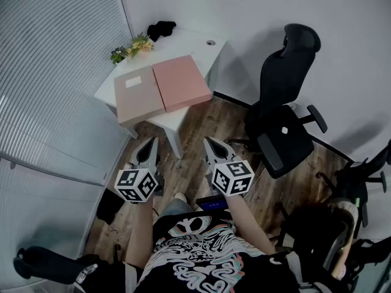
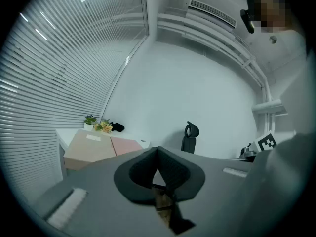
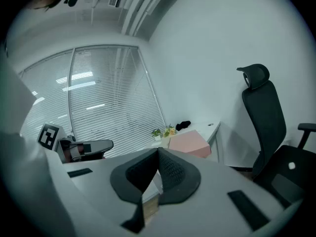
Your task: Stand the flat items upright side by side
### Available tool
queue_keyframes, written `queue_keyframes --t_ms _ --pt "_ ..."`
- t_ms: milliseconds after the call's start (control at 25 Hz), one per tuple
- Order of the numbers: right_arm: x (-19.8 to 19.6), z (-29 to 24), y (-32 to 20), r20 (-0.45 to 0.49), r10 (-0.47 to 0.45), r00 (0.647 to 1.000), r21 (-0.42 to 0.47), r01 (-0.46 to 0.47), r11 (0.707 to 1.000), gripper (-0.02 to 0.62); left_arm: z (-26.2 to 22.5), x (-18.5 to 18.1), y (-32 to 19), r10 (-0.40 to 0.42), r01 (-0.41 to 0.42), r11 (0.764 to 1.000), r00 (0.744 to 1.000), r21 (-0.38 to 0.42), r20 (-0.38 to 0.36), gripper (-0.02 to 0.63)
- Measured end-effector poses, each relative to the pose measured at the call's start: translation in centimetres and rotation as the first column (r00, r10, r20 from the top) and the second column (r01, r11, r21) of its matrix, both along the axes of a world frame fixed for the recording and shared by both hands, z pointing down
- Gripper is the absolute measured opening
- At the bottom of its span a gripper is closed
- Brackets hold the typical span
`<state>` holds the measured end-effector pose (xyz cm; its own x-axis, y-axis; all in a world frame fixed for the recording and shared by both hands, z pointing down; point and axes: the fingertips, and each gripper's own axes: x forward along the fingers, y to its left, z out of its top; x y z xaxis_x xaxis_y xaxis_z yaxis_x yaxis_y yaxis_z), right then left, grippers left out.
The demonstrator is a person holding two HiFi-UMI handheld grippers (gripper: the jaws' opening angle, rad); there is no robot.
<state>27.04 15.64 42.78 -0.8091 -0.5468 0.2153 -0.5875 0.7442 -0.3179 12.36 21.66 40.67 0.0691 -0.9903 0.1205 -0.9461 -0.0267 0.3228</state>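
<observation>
Two flat boxes lie on a small white table [image 1: 204,46]. The tan box [image 1: 139,94] is on the left and the pink box [image 1: 181,82] is on the right. Both lie flat on their big sides, right next to each other, with their long edges touching. The near ends of the boxes stick out a little past the table's edge. At the far end of the table there is a small bunch of flowers [image 1: 131,47] and a black thing [image 1: 161,28]; I cannot tell what it is.

The left gripper [image 1: 151,141] is held low in front of the person, over the wood floor [image 1: 189,163]. Its tip points up toward the tan box, but it is not touching the box or the table. Its two jaws are pressed together with nothing between them.

The right gripper [image 1: 209,141] is near the left one, also over the floor. Its tip points toward the pink box and it touches nothing. Its jaws are pressed together too, and they hold nothing.

A black office chair [image 1: 284,121] stands on the floor to the right of the table, near the wall
</observation>
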Motion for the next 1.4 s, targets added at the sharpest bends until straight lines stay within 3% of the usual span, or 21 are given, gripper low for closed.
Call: queue_keyframes --t_ms 360,640,880,1080,1400 --pt "0.3 0.1 0.5 0.013 0.017 1.0 -0.01 -0.017 1.0 0.002 0.5 -0.7 1.5 -0.037 0.044 0.997 0.993 -0.057 0.112 0.002" --pt "1.7 -0.4 0.5 0.118 0.072 0.99 -0.088 -0.062 0.994 0.005 0.6 -0.8 2.7 -0.047 0.049 0.997 0.998 -0.056 0.036 0.003" --pt "1.8 0.5 -0.2 0.174 0.042 0.984 -0.168 -0.012 0.986 0.156 1.2 0.0 1.6 -0.008 0.009 0.998 1.0 -0.065 0.008 0.125" --pt "1.3 2.1 -2.5 0.185 0.058 0.981 -0.221 -0.016 0.975 0.198 2.5 -0.5 -0.8 0.007 -0.002 0.996 0.999 -0.091 0.053 0.164" --pt "0.3 5.8 -11.0 0.15 0.118 0.982 -0.311 -0.067 0.948 0.215 5.4 -2.7 -10.0 0.04 -0.034 0.989 0.999 -0.147 0.036 0.169"
